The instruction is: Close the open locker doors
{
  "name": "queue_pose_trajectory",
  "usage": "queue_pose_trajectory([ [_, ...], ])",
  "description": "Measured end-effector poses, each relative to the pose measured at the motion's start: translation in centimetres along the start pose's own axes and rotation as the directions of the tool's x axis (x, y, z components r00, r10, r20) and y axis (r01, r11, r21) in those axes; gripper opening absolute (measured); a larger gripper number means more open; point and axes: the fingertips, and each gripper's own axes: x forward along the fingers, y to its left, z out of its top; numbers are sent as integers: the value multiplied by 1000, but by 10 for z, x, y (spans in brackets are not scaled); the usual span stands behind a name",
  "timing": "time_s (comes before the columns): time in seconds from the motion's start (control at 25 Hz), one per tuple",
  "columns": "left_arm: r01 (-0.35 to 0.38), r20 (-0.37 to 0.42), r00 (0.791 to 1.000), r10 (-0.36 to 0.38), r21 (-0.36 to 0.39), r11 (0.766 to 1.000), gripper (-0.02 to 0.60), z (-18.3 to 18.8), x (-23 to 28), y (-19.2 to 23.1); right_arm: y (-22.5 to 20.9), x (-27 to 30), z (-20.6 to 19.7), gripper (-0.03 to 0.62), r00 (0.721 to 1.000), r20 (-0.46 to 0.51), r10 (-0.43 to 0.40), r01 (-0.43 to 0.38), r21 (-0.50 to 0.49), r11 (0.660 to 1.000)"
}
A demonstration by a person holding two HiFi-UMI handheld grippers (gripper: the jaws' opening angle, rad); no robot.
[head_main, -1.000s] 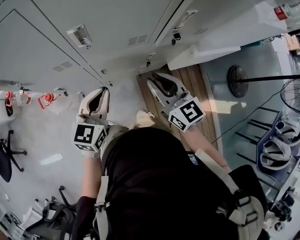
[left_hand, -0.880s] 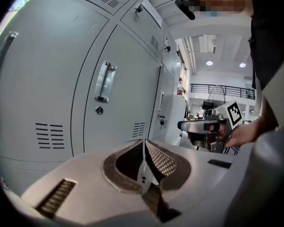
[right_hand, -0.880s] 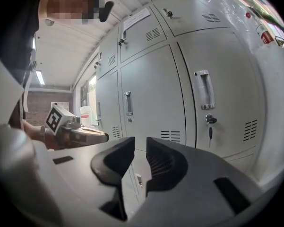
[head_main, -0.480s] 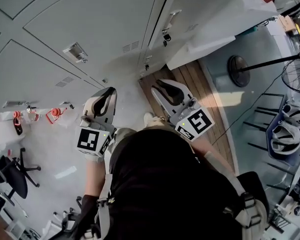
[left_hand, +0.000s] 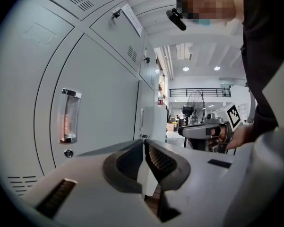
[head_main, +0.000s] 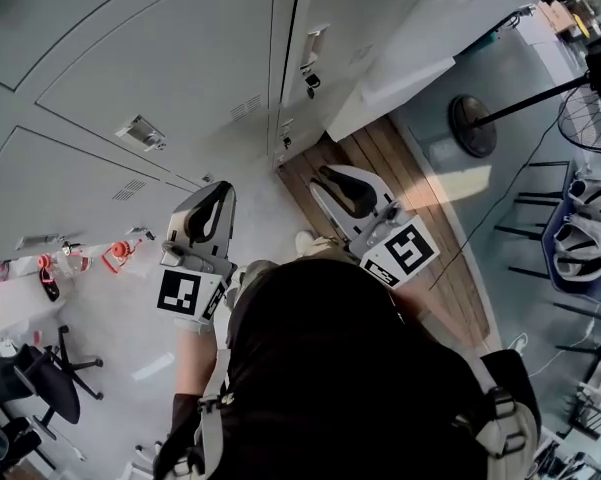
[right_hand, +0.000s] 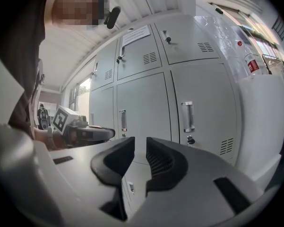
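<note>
A wall of grey locker doors [head_main: 180,58] fills the upper left of the head view, and every door I can see looks closed. A dark seam [head_main: 290,48] runs between two columns; whether a door there is ajar I cannot tell. My left gripper [head_main: 221,188] is held level a short way from the doors, its jaws touching and empty [left_hand: 143,143], with a recessed handle [left_hand: 68,115] to its left. My right gripper [head_main: 326,174] hangs beside it and points at the lockers. Its jaws [right_hand: 141,145] are a narrow gap apart with nothing between them. A door handle [right_hand: 188,117] lies ahead.
A wooden platform [head_main: 400,178] lies at the foot of the lockers on the right, beside a white panel [head_main: 410,68]. A fan stand [head_main: 475,125] and cables sit further right. An office chair [head_main: 40,388] and red items [head_main: 120,253] are at the left.
Both grippers have risen along the locker front, still side by side. The head view has swung, so the lockers and floor have shifted in the picture. Neither gripper's jaws have changed.
</note>
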Motion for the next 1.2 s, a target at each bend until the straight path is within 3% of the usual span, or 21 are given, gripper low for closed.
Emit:
queue_pose_trajectory([
  [0.48,10,0,1000,-10,4,1000,9,0,-2,-6,1,-6,-2,73,1000,-5,-6,7,24,1000],
  [1.2,-90,-34,995,89,-20,996,9,-14,-29,0,19,-2,-12,71,997,-34,70,-69,24,997],
])
